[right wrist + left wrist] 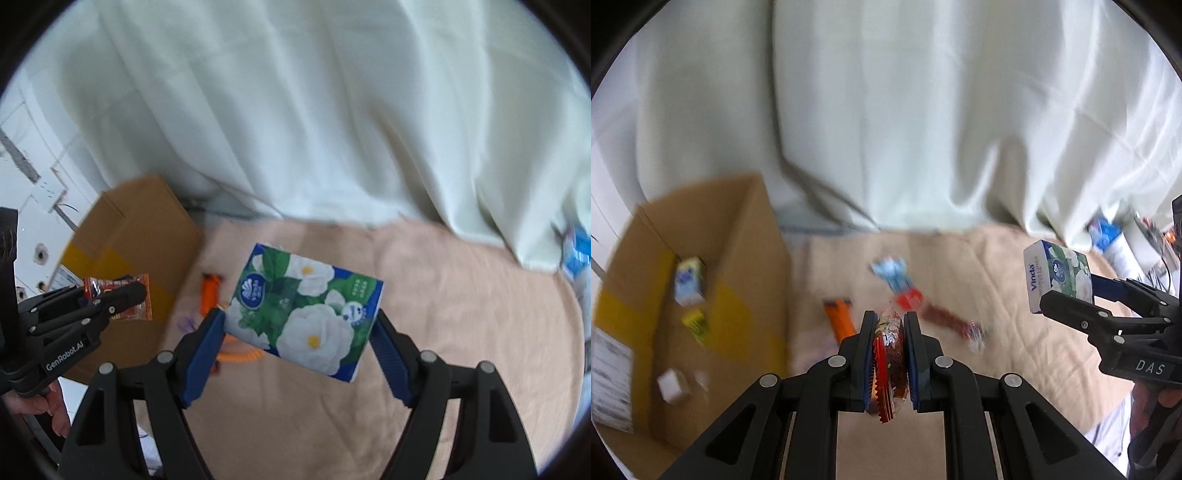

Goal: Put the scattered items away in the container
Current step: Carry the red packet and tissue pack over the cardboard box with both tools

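Left gripper (pixel 889 354) pinching red snack packet (pixel 891 363); right gripper (pixel 300 334) clamping tissue pack (pixel 306 312). Best carried above cardboard box (pixel 701 280) rim at blanket's (pixel 1015 302) left edge, then released.

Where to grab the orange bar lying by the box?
Across the narrow width of the orange bar, mid-length, coming straight down. It lies flat on the beige cloth, long and slim, close to the cardboard box, so a sideways approach looks blocked. Both hand-held grippers are full now.
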Motion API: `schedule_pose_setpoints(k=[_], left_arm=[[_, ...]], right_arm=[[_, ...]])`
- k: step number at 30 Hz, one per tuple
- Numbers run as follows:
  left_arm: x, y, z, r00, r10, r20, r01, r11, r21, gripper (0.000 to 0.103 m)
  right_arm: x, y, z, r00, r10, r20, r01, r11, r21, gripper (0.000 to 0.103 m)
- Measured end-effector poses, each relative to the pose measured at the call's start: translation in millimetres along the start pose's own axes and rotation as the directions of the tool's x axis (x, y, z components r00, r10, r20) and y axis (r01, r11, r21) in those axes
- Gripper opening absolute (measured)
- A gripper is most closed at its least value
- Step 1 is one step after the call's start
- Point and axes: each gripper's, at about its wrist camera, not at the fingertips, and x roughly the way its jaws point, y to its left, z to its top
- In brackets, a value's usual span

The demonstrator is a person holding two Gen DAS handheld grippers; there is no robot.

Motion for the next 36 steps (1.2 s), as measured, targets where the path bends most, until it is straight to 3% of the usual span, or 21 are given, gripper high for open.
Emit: schedule_pose_setpoints(k=[10,16,22,26,36], left_arm=[[-53,83,38,0.982,0.153,0.109,-0.146,0.986,-0.075,0.015],[-70,139,41,0.967,0.232,0.105,-0.218,0.967,-0.132,0.015],[-75,189,27,0.953,0.294,0.074,-0.276,0.943,-0.188,0.015],[-74,218,14,0.953,0.3,0.037,-0.283,0.928,-0.242,0.015],[-48,247,-21,0.964,0.261,-0.057,-0.265,0.911,-0.317,0.015]], right_arm=[[1,90,76,0.987,0.127,0.099,-0.111,0.982,-0.154,0.081],[21,164,98,0.971,0.225,0.086,-0.199,0.95,-0.24,0.081],[46,229,100,0.956,0.293,0.016,-0.273,0.906,-0.323,0.081],[62,259,95,0.951,0.308,-0.032,-0.298,0.88,-0.371,0.081],[97,282,71,0.944,0.289,-0.161,-0.33,0.855,-0.4,0.081]])
